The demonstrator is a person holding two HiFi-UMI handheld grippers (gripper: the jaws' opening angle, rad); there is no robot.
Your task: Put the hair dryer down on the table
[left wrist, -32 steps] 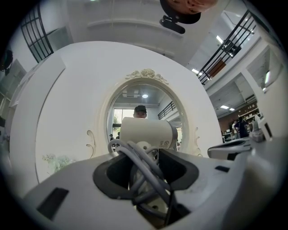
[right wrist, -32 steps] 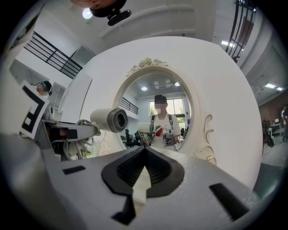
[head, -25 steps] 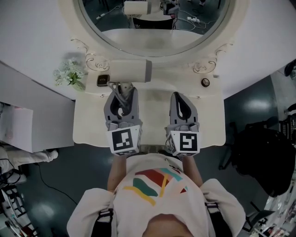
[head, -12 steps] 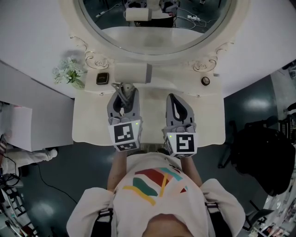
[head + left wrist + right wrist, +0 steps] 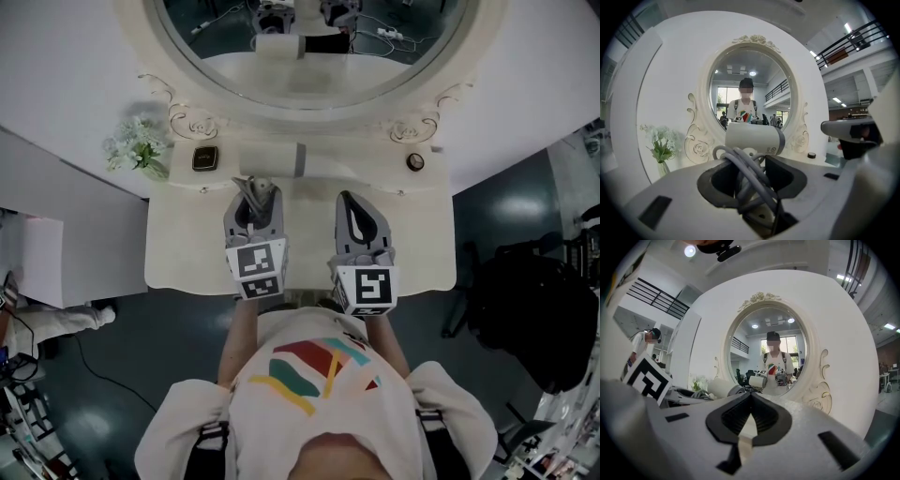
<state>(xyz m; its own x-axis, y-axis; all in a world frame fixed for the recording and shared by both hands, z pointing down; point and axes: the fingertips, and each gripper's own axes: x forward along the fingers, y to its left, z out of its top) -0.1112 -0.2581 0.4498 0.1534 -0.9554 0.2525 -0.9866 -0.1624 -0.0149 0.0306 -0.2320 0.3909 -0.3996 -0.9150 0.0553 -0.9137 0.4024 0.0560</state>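
The cream hair dryer [image 5: 272, 159] lies crosswise at the back of the cream dressing table [image 5: 422, 244], just under the mirror frame. Its grey cord is wound round the handle. My left gripper [image 5: 255, 194] is shut on that handle, and the cord bundle [image 5: 747, 180] fills the space between the jaws below the barrel [image 5: 754, 139]. Whether the barrel rests on the tabletop I cannot tell. My right gripper [image 5: 361, 214] hovers over the table to the right, shut with nothing in it; its jaws meet at the tips [image 5: 751, 401]. The dryer [image 5: 723, 387] shows to its left.
An oval mirror [image 5: 309, 37] in a carved frame stands behind the table. A vase of pale flowers [image 5: 136, 150] and a small dark box [image 5: 203, 157] sit at the back left, a small round dark thing [image 5: 415, 161] at the back right. A black chair [image 5: 534, 309] stands right.
My left gripper has carried the hair dryer forward, toward the mirror and lower over the table's back. The right gripper has barely shifted.
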